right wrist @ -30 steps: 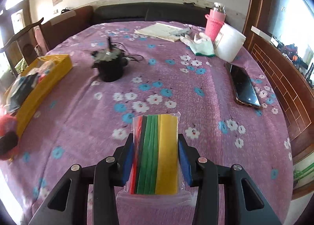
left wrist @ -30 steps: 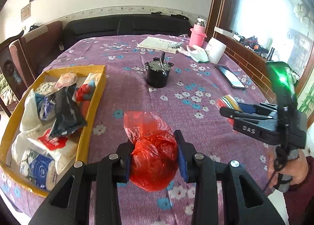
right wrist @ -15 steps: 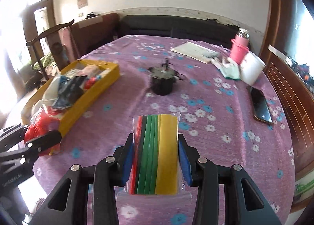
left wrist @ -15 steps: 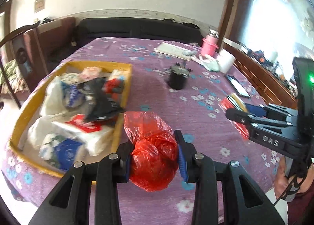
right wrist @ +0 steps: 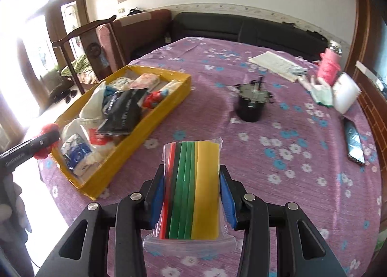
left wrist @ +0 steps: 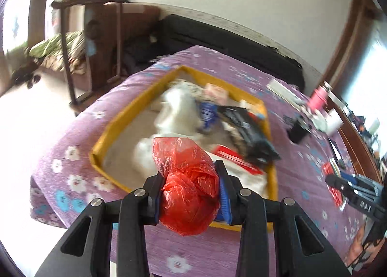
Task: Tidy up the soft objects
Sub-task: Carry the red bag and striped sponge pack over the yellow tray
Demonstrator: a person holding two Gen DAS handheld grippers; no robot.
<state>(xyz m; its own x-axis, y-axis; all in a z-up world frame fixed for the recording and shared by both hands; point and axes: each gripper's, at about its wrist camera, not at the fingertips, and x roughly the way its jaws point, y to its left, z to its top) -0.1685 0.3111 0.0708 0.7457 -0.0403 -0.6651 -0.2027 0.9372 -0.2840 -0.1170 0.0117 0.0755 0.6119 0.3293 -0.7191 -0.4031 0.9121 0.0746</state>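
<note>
Left gripper point(left wrist: 188, 194) clamped on a crumpled red plastic bag point(left wrist: 187, 185), blue pads pressing both sides so the soft bundle bulges above and below the jaws; squeezed at mid-bulk, probably to stop the slippery film sliding out. It hangs over the near corner of the yellow tray point(left wrist: 125, 117), pointing down into it, which reads as a carry to drop-off. Right gripper point(right wrist: 192, 194) closed on a clear zip pouch of coloured sheets point(right wrist: 193, 187) (red, black, green, yellow), held on edge with the zip end toward the camera, over bare purple flowered surface point(right wrist: 278, 180) just beside the tray's right wall; judged to be waiting its turn. Tray already crowded: white bags point(right wrist: 90, 105), a black packet point(right wrist: 123, 115), a blue-printed tissue pack point(right wrist: 76, 153), a red-and-white pack, small pastel packs at the far end. Free floor shows mainly along the tray's left side in the left wrist view, so the red bag likely goes there or on top of the heap. Off to the right, well apart: black pot with a lid knob point(right wrist: 251, 103), pink flask point(right wrist: 329, 66), white roll point(right wrist: 344, 94), papers point(right wrist: 275, 64), dark phone point(right wrist: 353, 140). None lies between either gripper and the tray. Left view is motion-blurred; fine detail inside the tray unreliable there.
</note>
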